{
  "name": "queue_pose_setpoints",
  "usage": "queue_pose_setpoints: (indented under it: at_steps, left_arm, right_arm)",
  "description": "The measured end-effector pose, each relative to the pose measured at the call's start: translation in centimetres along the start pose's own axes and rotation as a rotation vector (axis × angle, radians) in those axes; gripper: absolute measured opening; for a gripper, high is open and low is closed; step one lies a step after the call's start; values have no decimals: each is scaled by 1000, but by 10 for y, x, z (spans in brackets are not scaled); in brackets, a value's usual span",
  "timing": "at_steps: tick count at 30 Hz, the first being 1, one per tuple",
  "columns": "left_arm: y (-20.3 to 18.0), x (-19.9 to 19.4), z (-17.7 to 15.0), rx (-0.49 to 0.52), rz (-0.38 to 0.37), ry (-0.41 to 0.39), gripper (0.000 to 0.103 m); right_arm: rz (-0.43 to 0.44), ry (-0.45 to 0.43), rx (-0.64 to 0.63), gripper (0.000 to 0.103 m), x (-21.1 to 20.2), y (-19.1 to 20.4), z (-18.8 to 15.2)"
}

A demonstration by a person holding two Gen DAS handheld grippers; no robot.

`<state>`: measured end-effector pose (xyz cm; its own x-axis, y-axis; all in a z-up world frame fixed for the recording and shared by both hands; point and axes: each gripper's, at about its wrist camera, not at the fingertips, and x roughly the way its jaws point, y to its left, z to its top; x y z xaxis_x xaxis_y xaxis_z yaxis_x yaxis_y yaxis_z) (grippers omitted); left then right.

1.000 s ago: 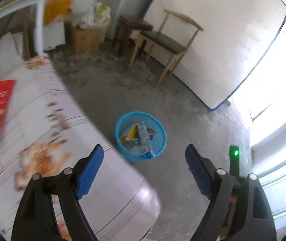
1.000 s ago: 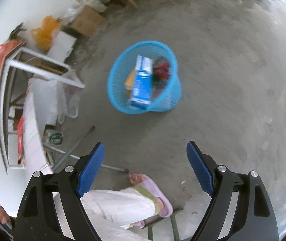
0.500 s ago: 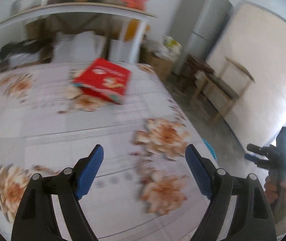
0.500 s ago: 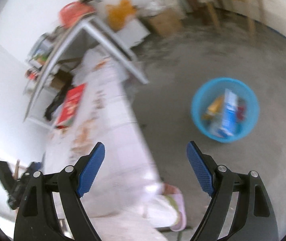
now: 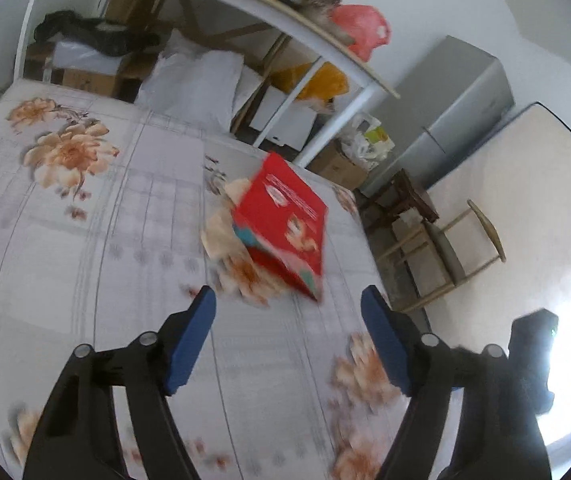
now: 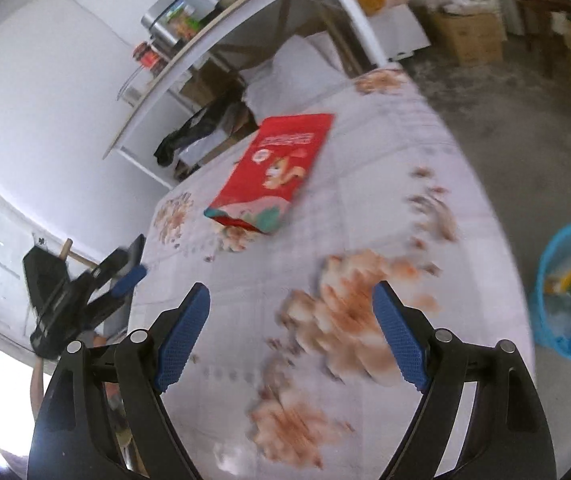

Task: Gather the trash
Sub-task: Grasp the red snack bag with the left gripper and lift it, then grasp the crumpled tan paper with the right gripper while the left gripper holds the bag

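The left gripper is wide open, its blue pads far apart at 7 and 5 o'clock of its own view, nothing between them. The right gripper is just as wide open, its pads also empty. Each shows in the other's view: the right gripper at 4 o'clock of the left view, dark against glare; the left gripper at 8 o'clock of the right view, with what may be a hand under it, too blurred to be sure

Red packet on floral bed
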<state>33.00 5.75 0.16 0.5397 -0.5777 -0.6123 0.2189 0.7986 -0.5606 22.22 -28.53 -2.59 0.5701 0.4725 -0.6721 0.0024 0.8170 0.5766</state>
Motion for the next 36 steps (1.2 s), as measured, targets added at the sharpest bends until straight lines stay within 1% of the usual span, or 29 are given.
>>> queue_pose_setpoints:
  at_steps: [4,6,7,9,10,12,13,14,16,17,18,20,22,24,28,29,31,32,33,36]
  left_arm:
    - [15,44,36,-24,9,58,63]
    - [24,66,48,-48,9,95,59]
    - [28,75,52,-56,2,112,59]
    - [35,94,60,-80,1,148,55]
    - [37,103,64,-84,-9,170,55]
    - [38,118,67,-97,-34,224,55]
    - [38,124,68,-104,-45,243,55]
    - [39,129,69,-112,-49,260,55]
    - [39,133,71,-118,-49,268,53]
    - [38,134,71,-116,-56,271,49]
    - [37,134,71,-115,-69,276,46]
    - [36,133,70,-121,-109,286,43]
    - [35,131,69,-133,-133,295,41]
    - [35,130,68,-150,-166,308,38]
    - [34,135,64,-229,-277,359,31]
    - [32,137,63,-227,-279,367,28]
    - [22,139,60,-192,-240,372,18]
    - [18,139,58,-172,-217,369,8]
    - [12,135,56,-148,-198,356,6]
    - [1,121,49,-96,-194,319,1]
  right_arm:
    - [8,19,31,75,30,7,21]
    - [1,23,38,69,41,7,28]
    - [-6,25,36,66,48,8,34]
    - [-23,35,27,56,63,9,43]
    - [-28,50,22,53,75,10,48]
    - [-58,81,17,41,98,10,56]
    - [-66,93,13,39,104,10,57]
    - [-76,107,8,34,113,10,58]
    - [-94,135,4,28,128,10,59]
    - [-96,146,1,25,133,10,59]
    - [-98,152,1,24,135,10,59]
    - [-105,167,-4,21,141,10,57]
    - [-124,176,-18,21,143,10,55]
    - [-122,175,-26,18,143,9,54]
    - [-110,180,-35,14,142,7,52]
    - [-109,179,-39,14,141,6,51]
    - [-108,178,-43,13,138,5,47]
    - [-109,177,-43,13,137,5,46]
    - [-116,176,-44,13,133,4,44]
    - [-123,156,-60,13,117,4,39]
